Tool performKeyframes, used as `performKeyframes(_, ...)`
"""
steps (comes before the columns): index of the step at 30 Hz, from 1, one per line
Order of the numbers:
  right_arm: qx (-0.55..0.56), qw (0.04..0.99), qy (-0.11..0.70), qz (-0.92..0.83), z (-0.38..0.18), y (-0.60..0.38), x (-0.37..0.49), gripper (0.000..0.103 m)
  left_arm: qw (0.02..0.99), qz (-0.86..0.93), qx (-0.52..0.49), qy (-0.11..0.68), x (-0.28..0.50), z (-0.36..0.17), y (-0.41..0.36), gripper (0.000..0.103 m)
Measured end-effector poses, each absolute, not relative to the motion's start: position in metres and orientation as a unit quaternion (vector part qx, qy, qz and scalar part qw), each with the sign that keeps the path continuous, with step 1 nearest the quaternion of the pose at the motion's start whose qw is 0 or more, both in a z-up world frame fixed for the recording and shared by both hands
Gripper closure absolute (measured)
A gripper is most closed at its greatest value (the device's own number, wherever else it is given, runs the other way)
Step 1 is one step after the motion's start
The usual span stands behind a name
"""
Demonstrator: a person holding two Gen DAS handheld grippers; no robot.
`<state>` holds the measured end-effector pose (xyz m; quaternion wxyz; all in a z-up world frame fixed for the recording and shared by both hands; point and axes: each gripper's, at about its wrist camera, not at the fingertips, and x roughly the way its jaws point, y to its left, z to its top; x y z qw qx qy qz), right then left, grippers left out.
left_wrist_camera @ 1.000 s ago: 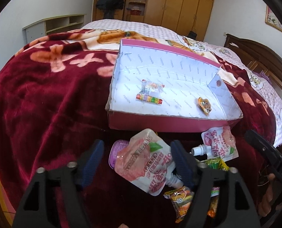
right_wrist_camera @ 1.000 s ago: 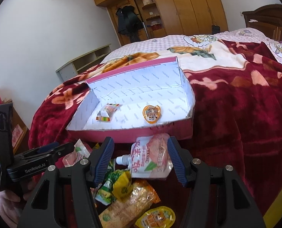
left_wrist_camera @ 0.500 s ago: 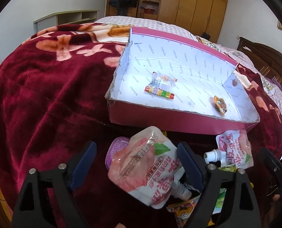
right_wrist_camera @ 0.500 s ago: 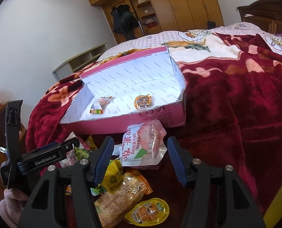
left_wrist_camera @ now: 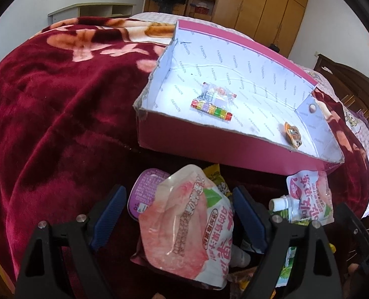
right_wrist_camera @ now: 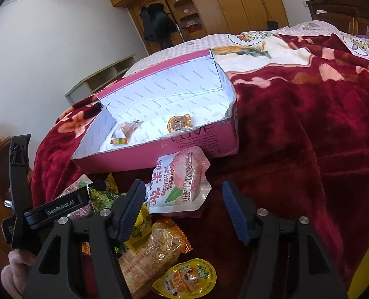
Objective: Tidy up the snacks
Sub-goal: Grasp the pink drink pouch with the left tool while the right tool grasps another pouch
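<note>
A pink cardboard box (left_wrist_camera: 209,147) (right_wrist_camera: 159,157) with a white lining lies on the bed. It holds a rainbow candy packet (left_wrist_camera: 213,99) (right_wrist_camera: 124,132) and an orange jelly cup (left_wrist_camera: 292,134) (right_wrist_camera: 178,123). My left gripper (left_wrist_camera: 179,214) is open, with its fingers on either side of a peach juice pouch (left_wrist_camera: 184,226); a purple jelly cup (left_wrist_camera: 147,191) lies under it. My right gripper (right_wrist_camera: 182,211) is open above a second peach pouch (right_wrist_camera: 182,182) (left_wrist_camera: 309,196). Below it lie an orange cracker pack (right_wrist_camera: 149,256), a yellow jelly cup (right_wrist_camera: 187,279) and green pea packets (right_wrist_camera: 102,199).
A dark red floral blanket (left_wrist_camera: 47,124) (right_wrist_camera: 309,137) covers the bed. Wooden wardrobes (left_wrist_camera: 259,7) stand at the back and a wooden headboard (left_wrist_camera: 346,84) at the right. The left gripper's body (right_wrist_camera: 50,209) shows at the left of the right wrist view.
Both grippers have moved down and closer to the snack pile. The left gripper's fingers now sit lower around the peach pouch. Both stay open.
</note>
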<state>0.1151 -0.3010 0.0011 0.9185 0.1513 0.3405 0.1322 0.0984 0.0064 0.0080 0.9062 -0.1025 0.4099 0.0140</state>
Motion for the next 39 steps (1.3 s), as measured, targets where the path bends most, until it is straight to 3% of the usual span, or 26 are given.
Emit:
performKeyframes(10,0.145,0.917,0.349,0.127,-0.003,-0.299,0.117,0.037,0.907,-0.002,-0.126,0.402,0.083,0.002,0.019,0.014)
performKeyframes(12,0.144,0.917,0.35,0.126,-0.004,-0.298,0.119,0.037,0.905,-0.015,-0.116,0.409,0.081,0.001,0.02,0.024)
performKeyframes(17,0.14,0.915,0.357,0.125,-0.005,-0.292,0.123,0.037,0.908,-0.039,-0.077,0.41,0.071,-0.002,0.017,0.032)
performKeyframes(22,0.127,0.915,0.362,0.124,-0.005,-0.284,0.129,0.034,0.907,-0.064,-0.075,0.41,0.063,-0.002,0.024,0.03)
performKeyframes(24,0.126,0.915,0.363,0.122,-0.005,-0.281,0.131,0.026,0.906,-0.066,-0.074,0.412,0.061,-0.003,0.025,0.029)
performKeyframes(39,0.111,0.91,0.385,0.108,-0.019,-0.268,0.158,0.026,0.906,-0.083,-0.071,0.409,0.056,-0.012,0.027,0.02)
